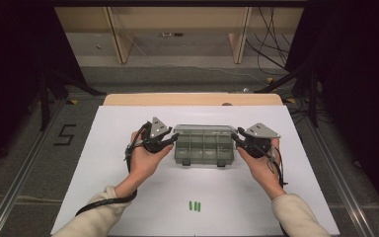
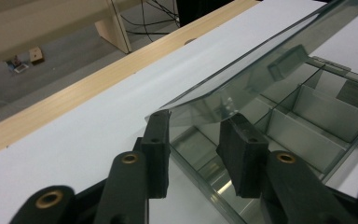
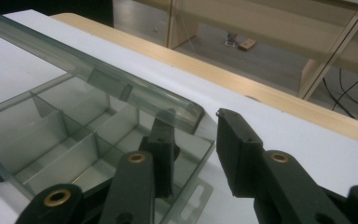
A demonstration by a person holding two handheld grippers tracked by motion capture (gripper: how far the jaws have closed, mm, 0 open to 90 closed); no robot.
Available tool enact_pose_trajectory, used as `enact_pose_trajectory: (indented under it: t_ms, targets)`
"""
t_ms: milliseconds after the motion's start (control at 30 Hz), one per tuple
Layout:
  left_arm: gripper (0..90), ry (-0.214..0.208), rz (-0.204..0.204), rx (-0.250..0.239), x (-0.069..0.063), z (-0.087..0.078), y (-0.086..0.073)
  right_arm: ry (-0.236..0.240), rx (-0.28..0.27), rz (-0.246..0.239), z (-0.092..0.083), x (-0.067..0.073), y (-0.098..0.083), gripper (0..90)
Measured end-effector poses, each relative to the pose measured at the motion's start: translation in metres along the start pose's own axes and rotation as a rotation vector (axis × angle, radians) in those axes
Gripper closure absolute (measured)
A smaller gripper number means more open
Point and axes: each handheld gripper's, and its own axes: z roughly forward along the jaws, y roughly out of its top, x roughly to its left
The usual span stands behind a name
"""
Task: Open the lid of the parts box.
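High view first: on the white surface (image 1: 128, 197) the left tool (image 1: 170, 137) sits at the left end of a clear, smoke-tinted plastic compartment box (image 1: 203, 148), whose long axis runs left to right between the 2 hands. Its hinged transparent lid (image 2: 261, 70) stands partly raised above the divided tray. Seen from the left gripper view, the left tool's jaws are apart and straddle the lid's left corner; the pads do not look pressed on it, so it seems loose rather than clamped. Moving right, 3 small green pieces (image 1: 194, 206) lie near the front edge, well apart from the box. At the box's right end, the right tool (image 1: 237, 138) also stands with jaws apart, 1 jaw under the lid's right corner and the other outside, not pinching. Both hands are equally near, 1 per end, so lifting the lid further probably turns on both corners rising together.
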Motion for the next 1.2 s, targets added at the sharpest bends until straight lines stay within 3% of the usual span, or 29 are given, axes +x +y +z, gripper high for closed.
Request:
enact_pose_trajectory:
  t_ms: [33, 67, 100, 300, 433, 700, 733, 867, 967, 1200]
  targets:
    - [72.6, 0.002, -0.005, 0.000, -0.001, 0.000, 0.001, -0.006, -0.005, -0.006, 0.001, 0.001, 0.002, 69.1]
    - [72.6, -0.004, -0.033, -0.001, -0.003, 0.000, 0.001, -0.006, -0.005, -0.006, 0.001, 0.001, 0.002, 69.1]
    - [74.1, 0.013, -0.005, -0.014, -0.001, 0.000, 0.002, -0.005, -0.010, -0.006, 0.002, 0.002, 0.003, 69.4]
    - [78.8, 0.034, -0.025, -0.012, -0.001, 0.001, 0.007, -0.045, -0.030, -0.018, 0.005, 0.002, 0.010, 72.1]
    - [81.1, 0.050, -0.011, -0.015, 0.001, 0.002, 0.010, -0.056, -0.041, -0.003, 0.005, 0.000, 0.013, 74.2]
    - [82.3, 0.067, -0.019, -0.020, 0.004, 0.004, 0.015, -0.071, -0.049, 0.019, 0.008, -0.002, 0.018, 79.8]
    - [82.5, 0.069, -0.018, -0.021, 0.005, 0.004, 0.015, -0.081, -0.060, 0.004, 0.009, -0.003, 0.019, 80.1]
    - [82.7, 0.070, -0.022, -0.021, 0.006, 0.005, 0.017, -0.081, -0.053, 0.020, 0.010, -0.003, 0.021, 80.4]
    - [82.7, 0.070, -0.029, -0.024, 0.006, 0.006, 0.018, -0.091, -0.055, 0.029, 0.013, -0.005, 0.022, 74.9]
    - [82.8, 0.073, -0.033, -0.023, 0.008, 0.006, 0.019, -0.098, -0.063, 0.020, 0.015, -0.004, 0.024, 80.0]
